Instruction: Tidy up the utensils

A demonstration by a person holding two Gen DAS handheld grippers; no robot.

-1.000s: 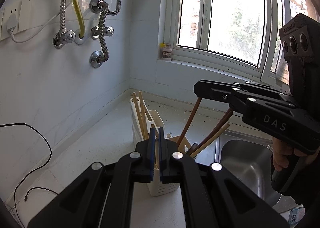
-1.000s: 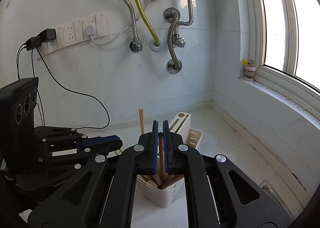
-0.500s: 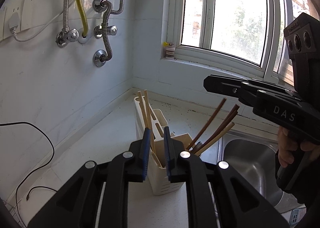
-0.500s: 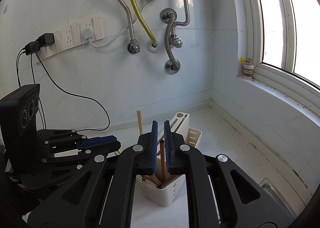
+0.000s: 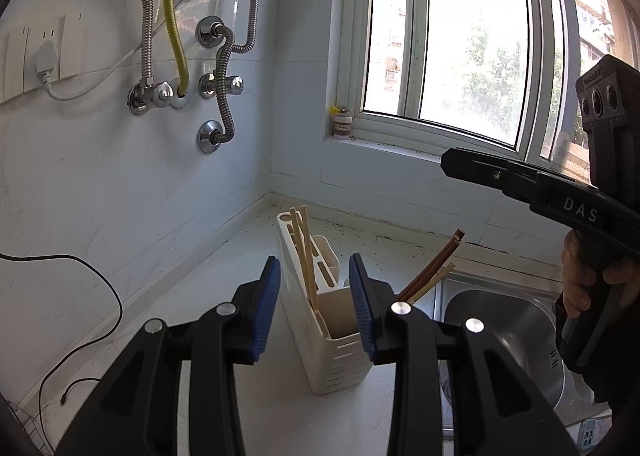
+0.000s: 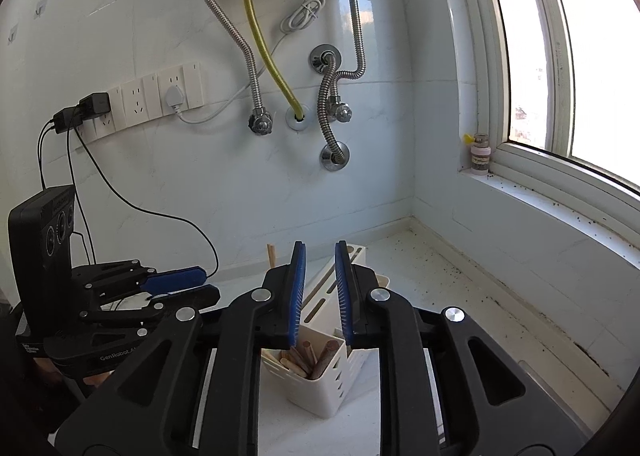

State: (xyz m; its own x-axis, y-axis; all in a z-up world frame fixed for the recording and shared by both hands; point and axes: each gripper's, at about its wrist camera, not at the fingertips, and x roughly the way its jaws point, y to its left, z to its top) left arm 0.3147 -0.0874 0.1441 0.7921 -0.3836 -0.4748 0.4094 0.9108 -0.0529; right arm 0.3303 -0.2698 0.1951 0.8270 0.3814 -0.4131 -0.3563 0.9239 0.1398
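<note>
In the cream utensil holder (image 5: pixel 340 340) on the white counter (image 5: pixel 224 292), just ahead of and below my left gripper (image 5: pixel 316 308), the pale chopsticks (image 5: pixel 306 256) stand nearly upright and the darker ones (image 5: pixel 432 272) lean toward the sink (image 5: pixel 516 332). Both my claws are spreading with nothing pinched. My right gripper (image 6: pixel 320 292) hangs over the chopstick ends (image 6: pixel 308 356).

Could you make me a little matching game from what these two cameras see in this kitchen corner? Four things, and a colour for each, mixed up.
Things:
1. utensil holder
2. hose running into the middle wall hole
3. pads on the gripper fingers
4. sink

Colours:
A. blue
B. shiny steel
C. cream white
D. yellow

Pairs: 1-C, 2-D, 3-A, 4-B
</note>
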